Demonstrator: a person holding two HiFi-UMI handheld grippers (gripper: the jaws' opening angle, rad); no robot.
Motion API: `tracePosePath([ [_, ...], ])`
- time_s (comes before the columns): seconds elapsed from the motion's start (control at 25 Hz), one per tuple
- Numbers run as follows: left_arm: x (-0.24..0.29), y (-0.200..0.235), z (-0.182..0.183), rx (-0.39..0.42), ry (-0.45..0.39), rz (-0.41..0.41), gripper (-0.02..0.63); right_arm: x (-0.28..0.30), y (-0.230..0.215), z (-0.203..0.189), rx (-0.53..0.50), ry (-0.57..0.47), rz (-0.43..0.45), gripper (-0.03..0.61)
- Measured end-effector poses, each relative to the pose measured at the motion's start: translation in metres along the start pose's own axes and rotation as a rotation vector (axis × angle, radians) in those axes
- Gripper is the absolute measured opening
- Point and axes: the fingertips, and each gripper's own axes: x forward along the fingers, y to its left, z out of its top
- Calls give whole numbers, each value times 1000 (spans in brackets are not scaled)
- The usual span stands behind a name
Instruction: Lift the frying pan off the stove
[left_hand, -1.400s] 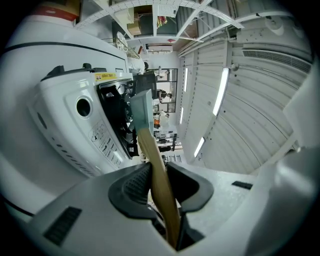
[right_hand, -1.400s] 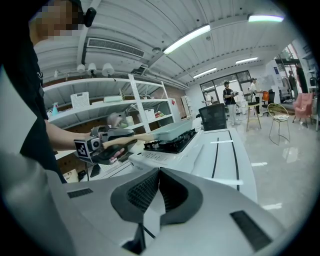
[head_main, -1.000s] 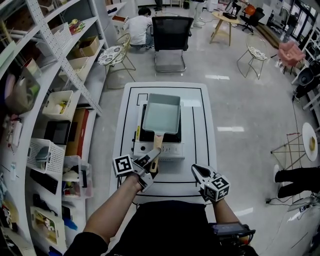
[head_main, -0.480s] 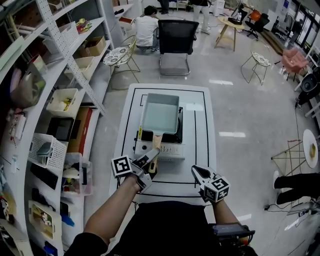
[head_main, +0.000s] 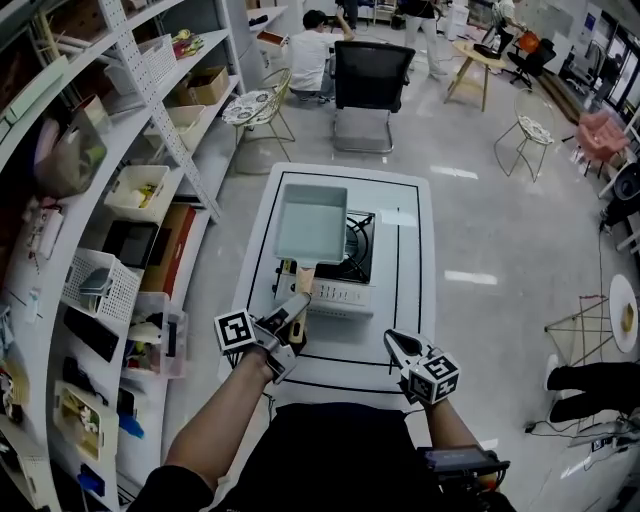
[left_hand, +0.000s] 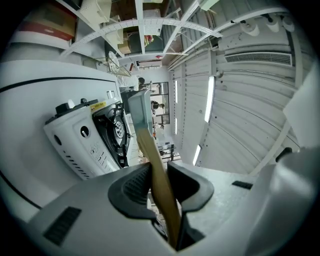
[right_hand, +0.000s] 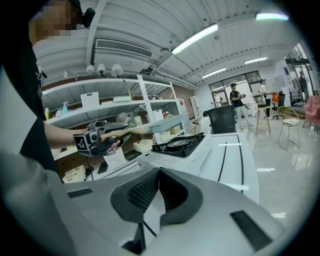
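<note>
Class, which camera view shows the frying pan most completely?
The head view: the pale green rectangular frying pan and its wooden handle show whole from above. Left gripper view: mostly the handle edge-on in the left tool. Right gripper view: the pan side-on.

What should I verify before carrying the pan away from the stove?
1. Left gripper shut on the light wooden handle: ok.
2. Pale green rectangular frying pan raised off the black burner, gap visible in the right gripper view: ok.
3. Pan empty, nothing to spill: ok.
4. Right gripper empty, jaws together, short of the white gas stove: ok.
5. Burner flame out: cannot tell.
</note>
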Motion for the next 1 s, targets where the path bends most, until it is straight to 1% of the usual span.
tracePosePath([
  [0.32, -30, -2, 8, 18, -57, 3, 100, 6, 14, -9, -30, 18, 44, 25],
  [0.6, -56, -4, 16, 13, -113, 7, 100, 15, 25, 1, -38, 20, 76, 25],
  [1.0, -91, 4, 28, 17, -195, 22, 101, 31, 36, -3, -69, 48, 125, 26],
])
